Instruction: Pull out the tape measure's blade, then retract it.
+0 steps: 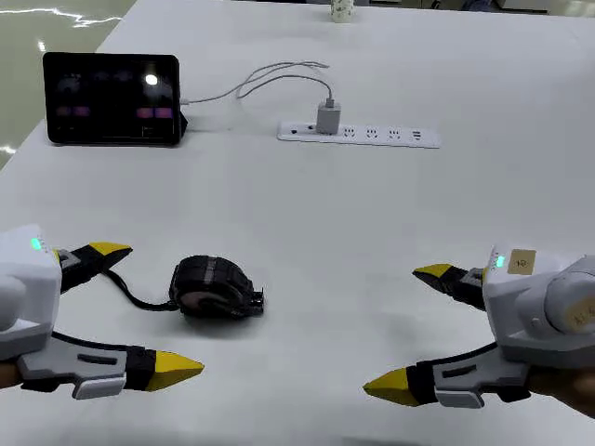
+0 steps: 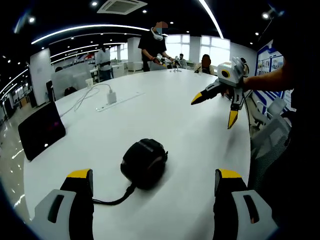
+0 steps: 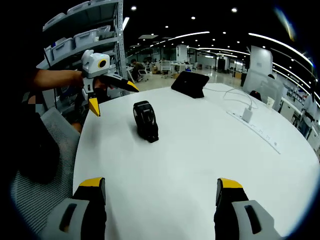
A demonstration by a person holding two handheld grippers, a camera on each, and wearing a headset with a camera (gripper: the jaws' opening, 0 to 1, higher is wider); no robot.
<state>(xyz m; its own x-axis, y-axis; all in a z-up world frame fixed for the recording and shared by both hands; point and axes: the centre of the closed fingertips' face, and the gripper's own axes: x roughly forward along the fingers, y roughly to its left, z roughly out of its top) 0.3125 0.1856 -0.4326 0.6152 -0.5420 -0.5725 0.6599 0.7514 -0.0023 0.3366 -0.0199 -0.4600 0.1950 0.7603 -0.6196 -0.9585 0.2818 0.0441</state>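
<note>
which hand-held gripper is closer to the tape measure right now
The left hand-held gripper: the tape measure lies just ahead of its open jaws. The right hand-held gripper sits farther off across the white table.

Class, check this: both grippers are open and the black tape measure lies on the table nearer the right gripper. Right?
No. The tape measure lies nearer the left gripper, not the right gripper, as the head view shows. Both grippers are open.
</note>
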